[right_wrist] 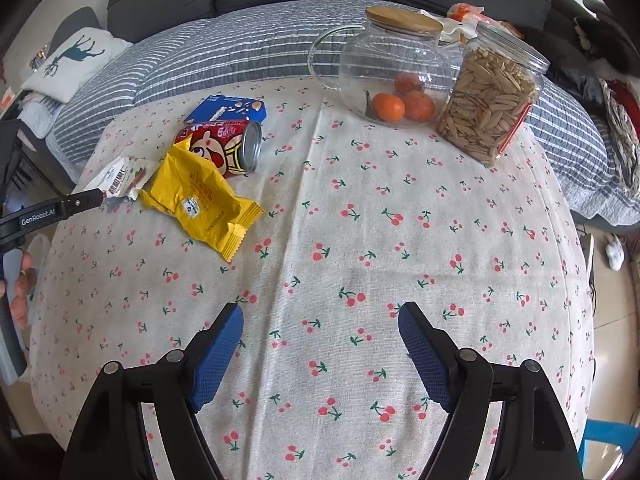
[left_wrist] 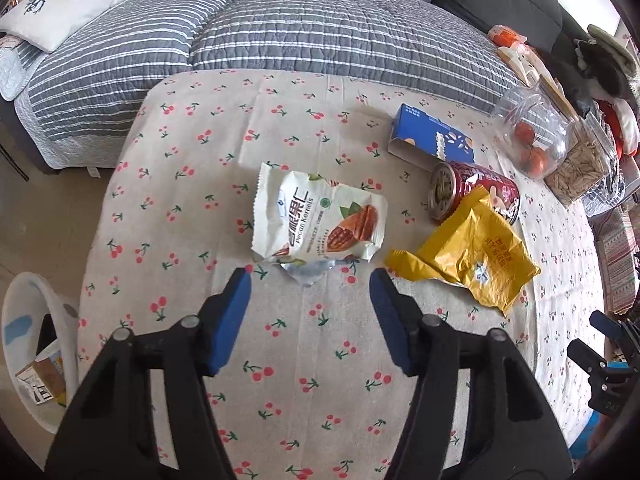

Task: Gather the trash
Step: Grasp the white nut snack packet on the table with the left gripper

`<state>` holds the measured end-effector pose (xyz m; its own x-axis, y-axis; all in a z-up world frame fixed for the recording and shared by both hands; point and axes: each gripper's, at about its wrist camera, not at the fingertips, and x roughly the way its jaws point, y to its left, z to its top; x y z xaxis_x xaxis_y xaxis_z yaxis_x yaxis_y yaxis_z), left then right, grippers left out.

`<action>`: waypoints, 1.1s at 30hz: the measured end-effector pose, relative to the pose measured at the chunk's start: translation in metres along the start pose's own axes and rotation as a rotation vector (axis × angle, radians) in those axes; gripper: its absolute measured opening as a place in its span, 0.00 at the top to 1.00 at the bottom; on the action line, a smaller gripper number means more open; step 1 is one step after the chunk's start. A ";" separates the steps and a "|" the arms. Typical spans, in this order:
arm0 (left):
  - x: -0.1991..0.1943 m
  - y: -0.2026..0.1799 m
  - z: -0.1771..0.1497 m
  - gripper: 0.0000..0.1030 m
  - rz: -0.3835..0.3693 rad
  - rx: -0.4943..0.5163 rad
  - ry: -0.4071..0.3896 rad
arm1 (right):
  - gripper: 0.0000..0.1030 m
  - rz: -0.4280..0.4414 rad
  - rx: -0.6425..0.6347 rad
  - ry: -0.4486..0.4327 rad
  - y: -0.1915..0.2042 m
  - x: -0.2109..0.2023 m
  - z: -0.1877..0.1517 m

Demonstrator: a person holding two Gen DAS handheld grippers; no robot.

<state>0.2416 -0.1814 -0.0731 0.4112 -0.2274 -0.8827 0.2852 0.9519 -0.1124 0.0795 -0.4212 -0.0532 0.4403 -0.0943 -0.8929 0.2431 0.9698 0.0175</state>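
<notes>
A white pecan-kernel wrapper (left_wrist: 320, 218) lies on the cherry-print tablecloth (left_wrist: 304, 360). My left gripper (left_wrist: 310, 280) is open, just short of the wrapper's torn lower edge. To its right lie a yellow wrapper (left_wrist: 476, 256), a red can on its side (left_wrist: 472, 196) and a blue box (left_wrist: 432, 136). In the right wrist view the same items lie at the left: yellow wrapper (right_wrist: 200, 200), red can (right_wrist: 224, 148), blue box (right_wrist: 228, 109), white wrapper (right_wrist: 120, 178). My right gripper (right_wrist: 320, 314) is open and empty over bare cloth.
A white bin (left_wrist: 36, 344) with trash inside stands on the floor left of the table. A glass jug with oranges (right_wrist: 392, 76) and a jar of seeds (right_wrist: 488, 100) stand at the table's far right. A striped-quilt sofa (left_wrist: 280, 36) lies behind.
</notes>
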 end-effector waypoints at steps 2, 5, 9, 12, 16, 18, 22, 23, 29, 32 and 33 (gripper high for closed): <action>0.005 -0.003 0.000 0.55 -0.006 0.004 0.009 | 0.21 -0.003 0.001 0.004 -0.002 0.001 -0.001; 0.010 -0.005 -0.001 0.77 -0.010 0.011 0.020 | 0.21 -0.007 0.002 0.008 -0.004 0.003 -0.001; 0.013 -0.005 -0.003 0.93 -0.014 0.012 0.030 | 0.21 -0.012 0.008 0.013 -0.006 0.005 -0.001; 0.012 -0.004 -0.004 0.98 -0.013 0.009 0.021 | 0.21 -0.012 0.010 0.015 -0.007 0.005 -0.002; 0.007 0.001 -0.006 0.99 -0.018 -0.008 0.011 | 0.21 -0.009 0.009 0.014 -0.006 0.005 -0.001; 0.005 0.004 -0.007 0.99 -0.016 -0.016 0.009 | 0.21 -0.007 0.008 0.014 -0.005 0.005 0.000; 0.001 0.011 -0.008 0.99 -0.011 -0.025 0.006 | 0.21 -0.006 0.008 0.012 -0.004 0.005 0.000; 0.000 0.012 -0.008 0.99 -0.009 -0.025 0.004 | 0.21 -0.006 0.008 0.012 -0.004 0.005 0.000; -0.002 0.016 -0.006 0.95 -0.015 -0.028 -0.006 | 0.21 -0.002 0.013 0.009 -0.002 0.004 0.001; -0.004 0.016 -0.004 0.53 -0.025 -0.045 -0.013 | 0.21 -0.002 0.011 0.009 -0.003 0.004 0.001; -0.005 0.015 -0.004 0.48 -0.018 -0.040 -0.030 | 0.21 -0.003 0.012 0.010 -0.003 0.005 0.002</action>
<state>0.2402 -0.1650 -0.0720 0.4322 -0.2504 -0.8663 0.2579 0.9549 -0.1474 0.0826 -0.4246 -0.0571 0.4307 -0.0950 -0.8975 0.2550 0.9667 0.0201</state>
